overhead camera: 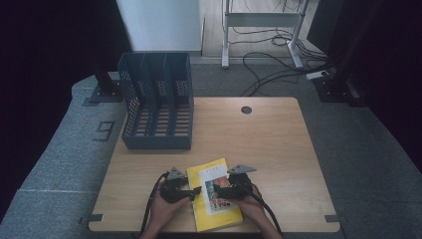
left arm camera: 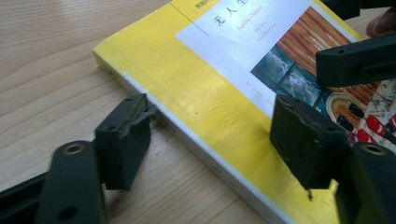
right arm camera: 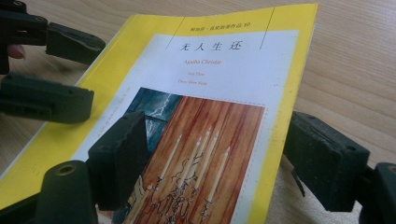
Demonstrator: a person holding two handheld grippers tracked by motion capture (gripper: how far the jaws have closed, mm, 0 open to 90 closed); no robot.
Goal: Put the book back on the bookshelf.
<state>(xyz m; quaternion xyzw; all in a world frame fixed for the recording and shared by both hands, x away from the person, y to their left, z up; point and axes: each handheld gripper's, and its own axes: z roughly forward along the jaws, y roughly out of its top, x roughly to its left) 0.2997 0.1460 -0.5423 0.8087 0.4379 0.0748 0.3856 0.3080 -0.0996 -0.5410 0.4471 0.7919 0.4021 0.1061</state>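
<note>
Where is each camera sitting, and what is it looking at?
High view: sits above the person's side of the table, looking forward and down at the book and file rack; both hands and forearms show, holding the left tongs and right tongs.
Left gripper view: rides on the left tongs, looking along its open black jaws at the book's edge.
Right gripper view: rides on the right tongs, looking along its open jaws over the book's cover.
Shared: the yellow book and wooden table; each gripper view also catches the other tongs.
</note>
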